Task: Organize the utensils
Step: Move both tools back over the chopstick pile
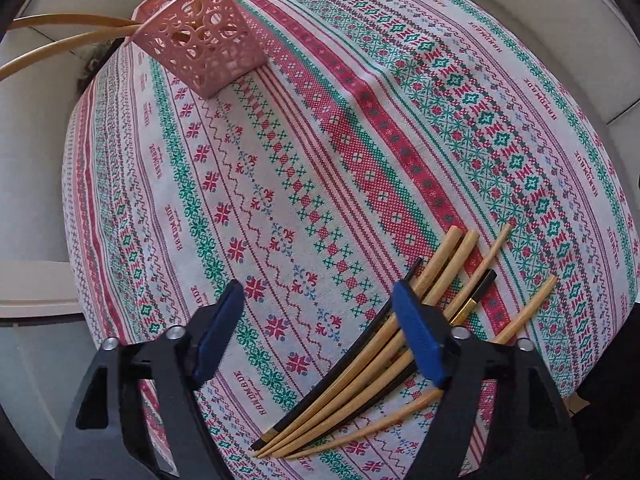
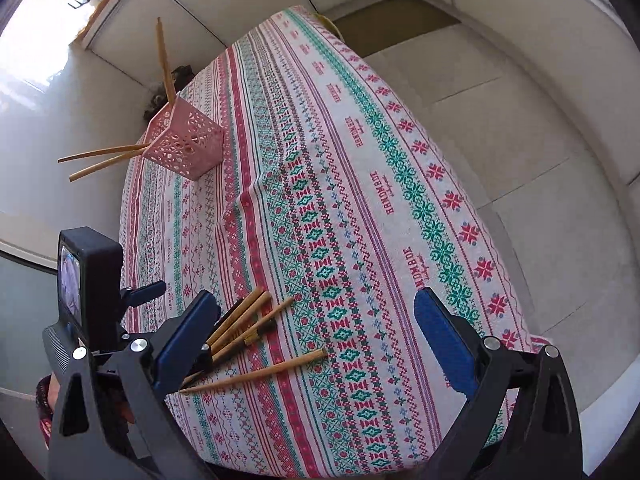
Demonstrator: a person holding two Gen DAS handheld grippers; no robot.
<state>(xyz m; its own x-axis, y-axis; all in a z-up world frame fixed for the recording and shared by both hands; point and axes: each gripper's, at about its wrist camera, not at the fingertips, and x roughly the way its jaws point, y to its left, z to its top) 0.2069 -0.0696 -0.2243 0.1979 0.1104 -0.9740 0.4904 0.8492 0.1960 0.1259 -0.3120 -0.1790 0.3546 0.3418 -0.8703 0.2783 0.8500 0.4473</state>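
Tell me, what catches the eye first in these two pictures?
First the tablecloth, cross-stitch patterned in red and green, covering the whole table. Then a pink openwork basket at its far corner, with bamboo chopsticks sticking out of it. Nearest is a loose bundle of bamboo and black chopsticks lying on the cloth, with the left tool open just above them.
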